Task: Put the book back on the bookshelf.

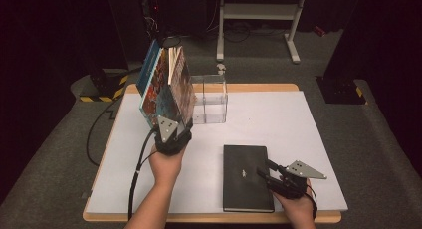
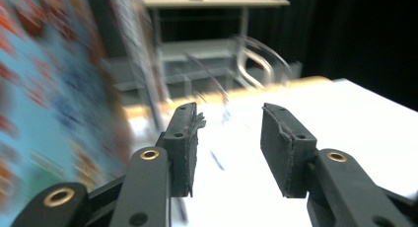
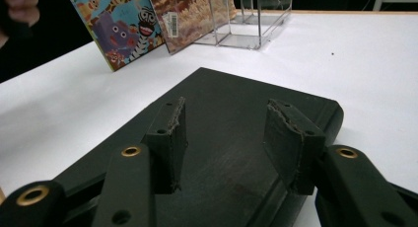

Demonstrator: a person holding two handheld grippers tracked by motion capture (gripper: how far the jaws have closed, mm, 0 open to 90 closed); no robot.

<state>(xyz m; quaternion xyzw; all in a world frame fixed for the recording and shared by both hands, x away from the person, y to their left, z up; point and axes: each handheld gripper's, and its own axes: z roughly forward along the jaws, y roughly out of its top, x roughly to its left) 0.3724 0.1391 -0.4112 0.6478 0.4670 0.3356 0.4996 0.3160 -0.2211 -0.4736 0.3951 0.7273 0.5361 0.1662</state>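
High view shows the left gripper (image 1: 173,130) at the foot of the picture books (image 1: 166,87), which lean near the tabletop's (image 1: 308,139) far-left corner beside the clear box (image 1: 210,98); its jaws stand apart with nothing between them, so steady the books before withdrawing. Over the black notebook (image 1: 246,176) at the near edge, the right gripper (image 1: 266,169) is also apart, and should lower squarely. Motion blur in the left gripper view hides whether it touches the books.
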